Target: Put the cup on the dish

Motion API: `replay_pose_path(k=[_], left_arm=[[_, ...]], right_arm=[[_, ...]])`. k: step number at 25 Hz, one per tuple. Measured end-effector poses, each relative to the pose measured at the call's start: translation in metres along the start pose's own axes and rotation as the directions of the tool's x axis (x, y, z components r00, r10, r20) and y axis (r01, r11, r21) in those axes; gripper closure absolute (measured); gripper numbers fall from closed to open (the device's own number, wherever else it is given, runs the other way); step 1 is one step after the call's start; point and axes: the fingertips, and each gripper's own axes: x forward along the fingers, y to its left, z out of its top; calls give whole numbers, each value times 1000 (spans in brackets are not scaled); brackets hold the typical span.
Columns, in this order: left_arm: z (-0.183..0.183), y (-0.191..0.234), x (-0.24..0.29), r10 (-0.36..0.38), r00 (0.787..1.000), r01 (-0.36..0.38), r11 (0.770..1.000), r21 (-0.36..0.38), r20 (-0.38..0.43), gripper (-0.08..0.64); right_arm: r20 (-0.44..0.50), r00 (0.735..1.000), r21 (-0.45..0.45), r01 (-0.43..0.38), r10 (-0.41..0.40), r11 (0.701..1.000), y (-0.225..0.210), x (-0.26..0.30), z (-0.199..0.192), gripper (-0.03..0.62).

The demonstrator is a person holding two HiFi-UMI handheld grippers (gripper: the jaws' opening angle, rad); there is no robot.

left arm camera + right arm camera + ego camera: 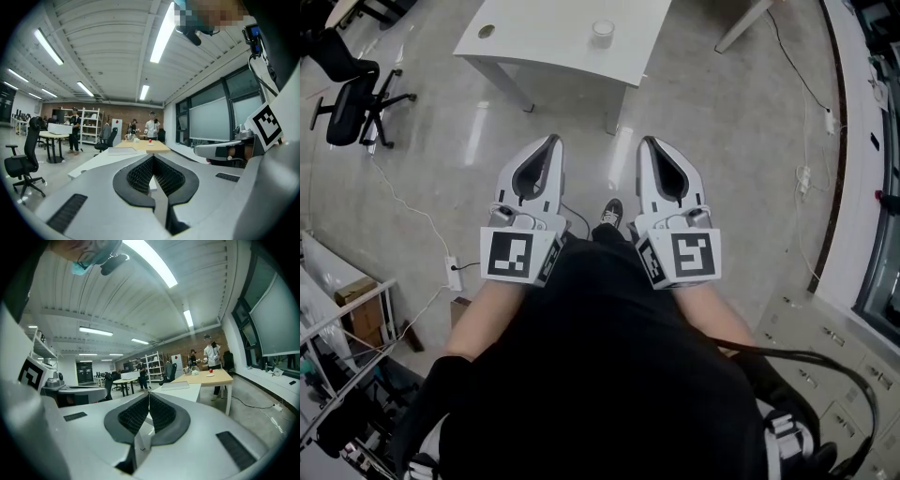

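A small pale cup (602,33) stands near the far edge of a white table (553,42) ahead of me. A small round tan disc (486,31) lies at the table's left; I cannot tell whether it is the dish. My left gripper (551,141) and right gripper (647,141) are held side by side over the floor, short of the table and pointing toward it. Both are shut, with nothing between the jaws. In the left gripper view the left gripper (153,156) meets at its tip, and so does the right gripper (149,393) in the right gripper view.
A black office chair (352,94) stands at the left. A power strip (455,272) and cables lie on the floor. Drawer cabinets (825,337) line the right wall. Beyond the white table a wooden table (211,377) has people standing by it.
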Motion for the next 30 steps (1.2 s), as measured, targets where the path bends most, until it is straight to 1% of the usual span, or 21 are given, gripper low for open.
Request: replay_pose_path(k=[5, 12, 19, 26, 30], left_arm=[[-3, -2, -2, 0, 1000, 0, 1000, 9, -13, 554], [-4, 4, -3, 35, 999, -35, 999, -2, -9, 554], [-6, 7, -1, 38, 999, -38, 999, -11, -10, 554], [0, 13, -7, 64, 998, -65, 998, -19, -18, 554], [-5, 8, -8, 48, 998, -49, 998, -25, -32, 554]], right_arm=[[6, 1000, 11, -23, 23, 1000, 5, 6, 1, 578], [7, 999, 0, -46, 46, 999, 6, 9, 2, 578], [-2, 999, -7, -37, 37, 999, 4, 6, 2, 578], [-37, 998, 11, -42, 42, 999, 6, -1, -4, 578], [-48, 998, 9, -41, 42, 999, 8, -1, -7, 578]])
